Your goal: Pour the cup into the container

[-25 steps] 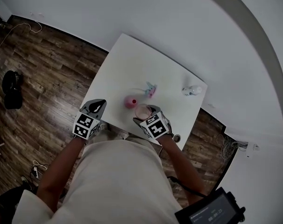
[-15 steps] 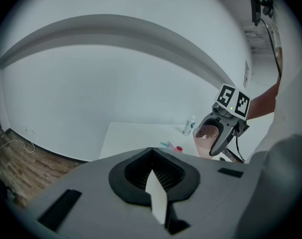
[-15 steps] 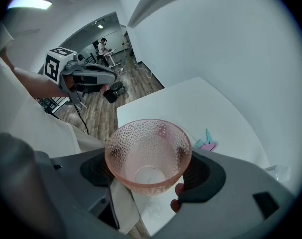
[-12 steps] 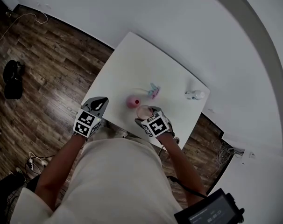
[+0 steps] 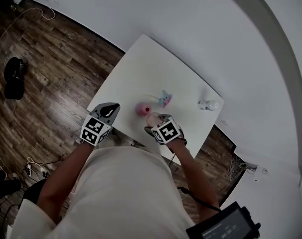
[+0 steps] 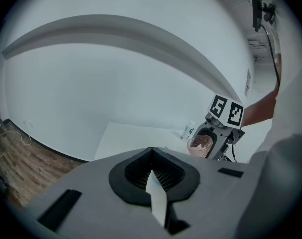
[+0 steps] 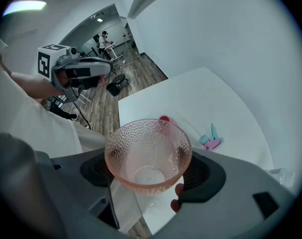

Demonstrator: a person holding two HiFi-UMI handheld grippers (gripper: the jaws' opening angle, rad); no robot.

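A pink dimpled glass cup point(image 7: 148, 153) stands upright between the jaws of my right gripper point(image 7: 150, 159), which is shut on it; I see nothing inside it. In the head view the cup point(image 5: 153, 118) hangs over the table's near edge, just right of a small round pink container point(image 5: 142, 108). Only the container's red top point(image 7: 164, 118) shows behind the cup's rim in the right gripper view. My left gripper point(image 5: 110, 110) hovers at the table's near left edge, shut and holding nothing point(image 6: 152, 172). The cup point(image 6: 201, 144) also shows in the left gripper view.
The table is a white top point(image 5: 141, 68) over dark wood flooring. A blue and pink toy point(image 5: 164, 98) lies beyond the container, and a small white bottle point(image 5: 208, 105) stands at the right edge. A black bag point(image 5: 14, 81) lies on the floor at far left.
My right gripper has sunk a little with the cup in it, staying beside the pink container. The left gripper has held its place.
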